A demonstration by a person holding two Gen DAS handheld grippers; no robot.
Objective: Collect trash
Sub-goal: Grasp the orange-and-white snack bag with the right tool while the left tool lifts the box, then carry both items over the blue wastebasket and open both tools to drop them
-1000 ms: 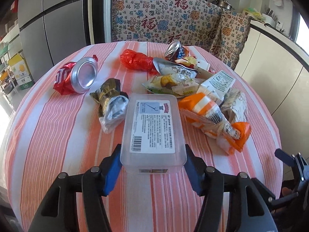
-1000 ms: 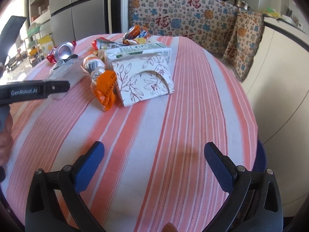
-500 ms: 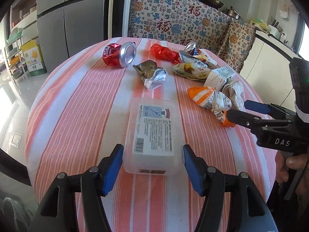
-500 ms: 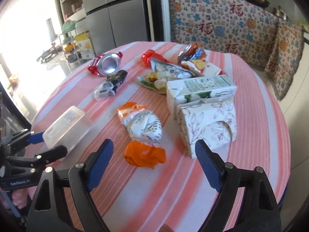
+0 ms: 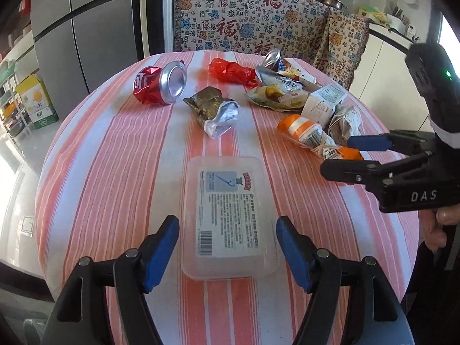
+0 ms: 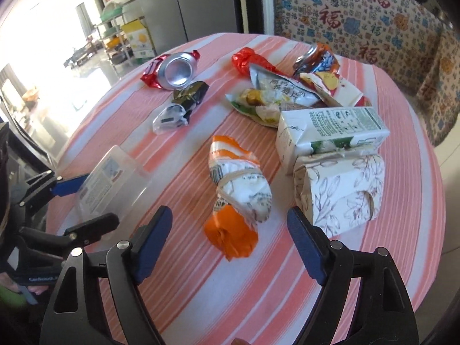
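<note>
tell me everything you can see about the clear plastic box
The clear plastic box is a shallow, frosted rectangular tub with rounded corners and a printed white label with a barcode facing up. It lies flat near the edge of the striped tablecloth, apart from the wrappers. The left gripper straddles it, jaws opening, pads not touching.

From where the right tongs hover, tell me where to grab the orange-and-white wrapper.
Grip the orange-and-white wrapper across its banded white middle, coming from above. It lies flat, lengthwise between the closing right tongs, and the middle looks its firmest part; the crumpled orange ends would probably give.

bare striped cloth (image 6: 287, 273) near edge, trash pile (image 6: 287, 97) crowding far half
</note>
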